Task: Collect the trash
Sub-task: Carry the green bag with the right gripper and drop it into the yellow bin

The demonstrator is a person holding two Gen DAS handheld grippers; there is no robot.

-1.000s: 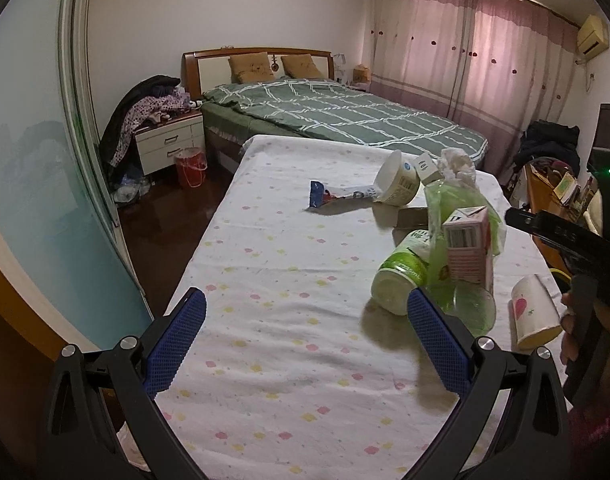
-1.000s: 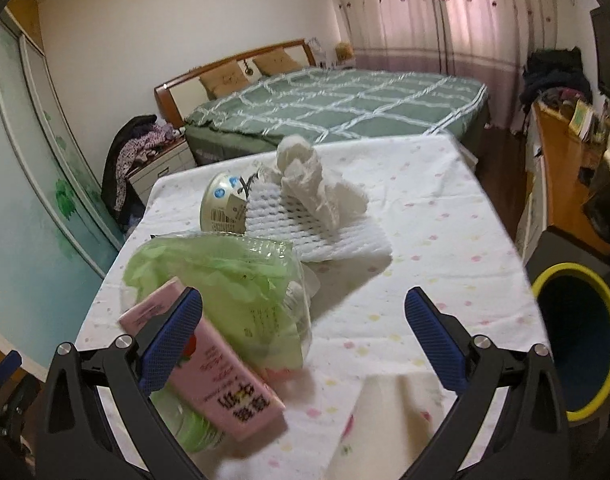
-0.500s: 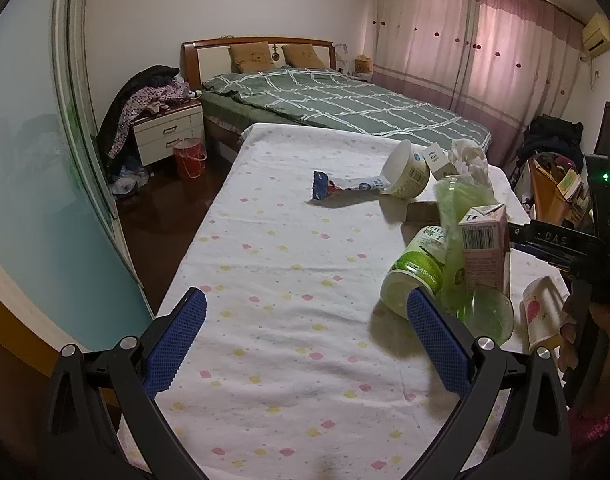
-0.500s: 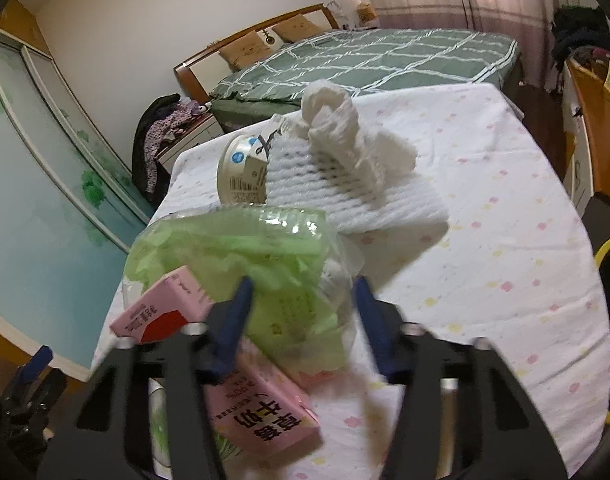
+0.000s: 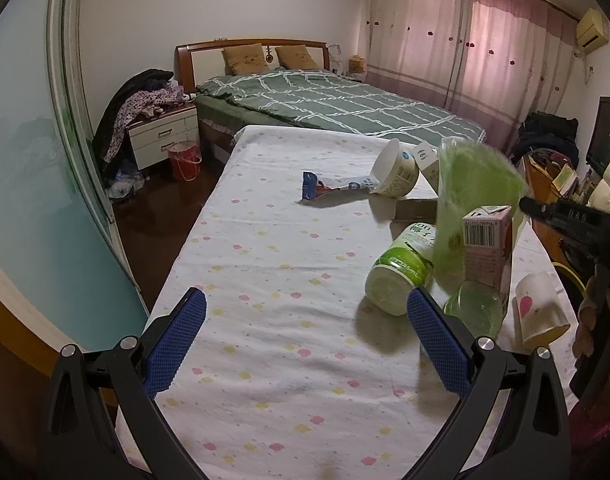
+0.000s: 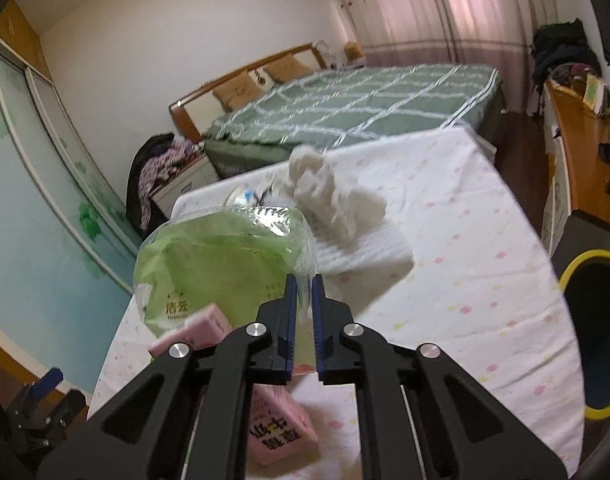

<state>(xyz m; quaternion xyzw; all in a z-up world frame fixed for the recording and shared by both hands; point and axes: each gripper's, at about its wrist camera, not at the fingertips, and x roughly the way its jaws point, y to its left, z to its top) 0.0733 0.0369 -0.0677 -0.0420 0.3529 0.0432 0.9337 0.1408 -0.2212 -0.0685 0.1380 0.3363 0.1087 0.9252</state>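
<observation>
My right gripper (image 6: 303, 284) has its jaws closing, and the pads pinch the clear edge of a plastic bag with green contents (image 6: 217, 264). In the left wrist view the same bag (image 5: 477, 188) stands tilted up and blurred above a pink carton (image 5: 487, 246). That pink carton (image 6: 281, 432) lies just under my right gripper. Beside it lie a green-labelled bottle (image 5: 401, 272) and a paper cup (image 5: 541, 316). My left gripper (image 5: 305, 340) hangs open over bare tablecloth, holding nothing.
Farther along the table (image 5: 265, 280) lie a white tub (image 5: 397, 174) and a flat wrapper (image 5: 337, 186). A tissue wad (image 6: 321, 188) rests on white foam netting (image 6: 365, 248). A yellow-rimmed bin (image 6: 585, 258) stands right of the table. A bed is beyond.
The right gripper's jaws went from wide apart to closed on the green bag's edge. The bag has tipped up off the table. The left gripper has stayed open and still.
</observation>
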